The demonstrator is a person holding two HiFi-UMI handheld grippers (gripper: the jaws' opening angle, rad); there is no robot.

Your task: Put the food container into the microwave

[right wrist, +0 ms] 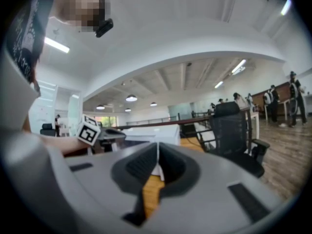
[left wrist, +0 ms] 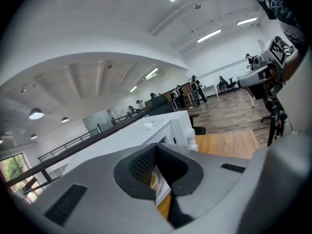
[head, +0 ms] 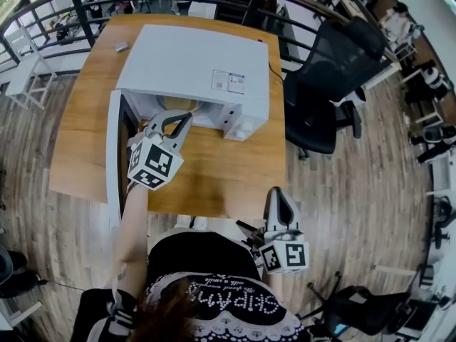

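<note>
A white microwave [head: 192, 63] stands on the wooden table [head: 214, 169], its door [head: 112, 148] swung open to the left. Something pale tan, probably the food container [head: 187, 106], shows inside the cavity's mouth. My left gripper [head: 174, 120] hovers just in front of that opening, pointing into it, jaws shut and empty. In the left gripper view the left gripper [left wrist: 156, 147] faces the microwave [left wrist: 161, 126]. My right gripper [head: 281, 198] hangs by the table's front edge, apart from the microwave. The right gripper [right wrist: 157, 147] has its pads closed together with nothing between them.
A black office chair [head: 328, 84] stands right of the table. A small grey object [head: 121, 46] lies at the table's far left. A dark railing [head: 71, 6] runs behind the table. The floor is wood planks.
</note>
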